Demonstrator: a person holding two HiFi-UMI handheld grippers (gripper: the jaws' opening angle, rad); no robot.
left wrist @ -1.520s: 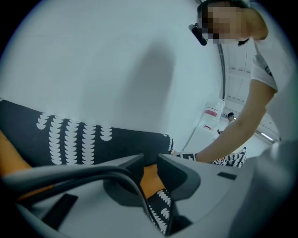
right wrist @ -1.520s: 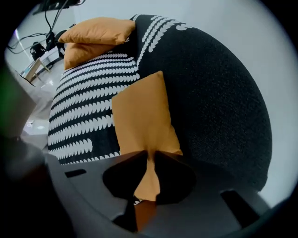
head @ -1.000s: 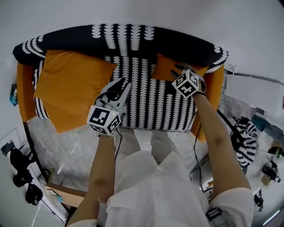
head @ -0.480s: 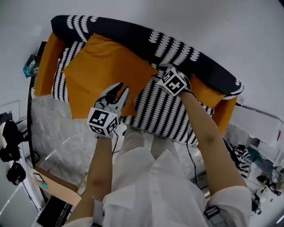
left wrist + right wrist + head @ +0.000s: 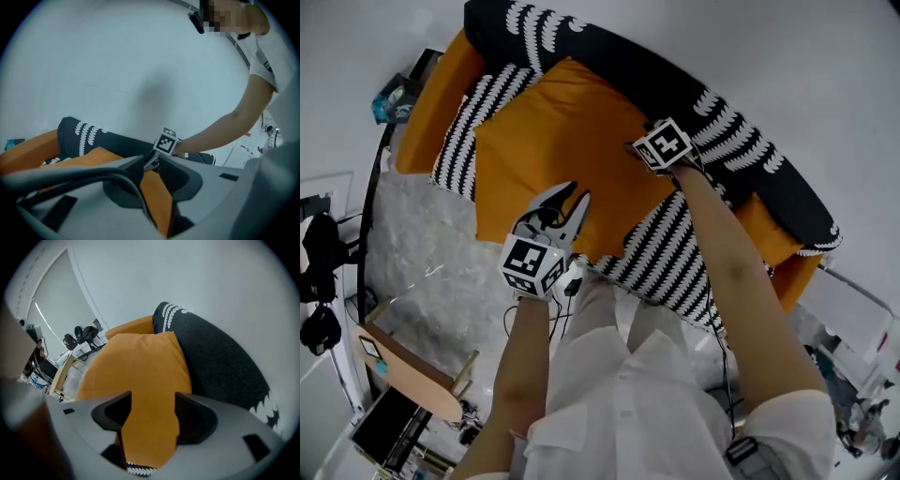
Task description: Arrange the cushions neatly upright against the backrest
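Note:
A large orange cushion point(image 5: 553, 141) rests on the left half of the black-and-white sofa, its top edge against the dark backrest point(image 5: 722, 131). My left gripper point(image 5: 575, 195) sits at its near right edge, jaws narrowly apart with orange fabric point(image 5: 157, 201) pinched between them. My right gripper point(image 5: 642, 150) is at the cushion's top right corner, beside the backrest point(image 5: 220, 366). Its jaws point(image 5: 153, 397) are opening, and the cushion's corner point(image 5: 150, 427) lies loose between them. A smaller orange cushion point(image 5: 759, 220) sits at the sofa's right end, half hidden by my right arm.
The striped seat point(image 5: 666, 253) shows between the two cushions. Orange armrests point(image 5: 427, 122) close both ends. A pale marbled floor point(image 5: 422, 272) lies in front, with a wooden frame point(image 5: 403, 375) and black gear point(image 5: 319, 272) at the left. A white wall stands behind.
My right gripper left the small cushion at the right, moved over to the large cushion's top corner, and its jaws opened. The left gripper stayed at the large cushion's near edge.

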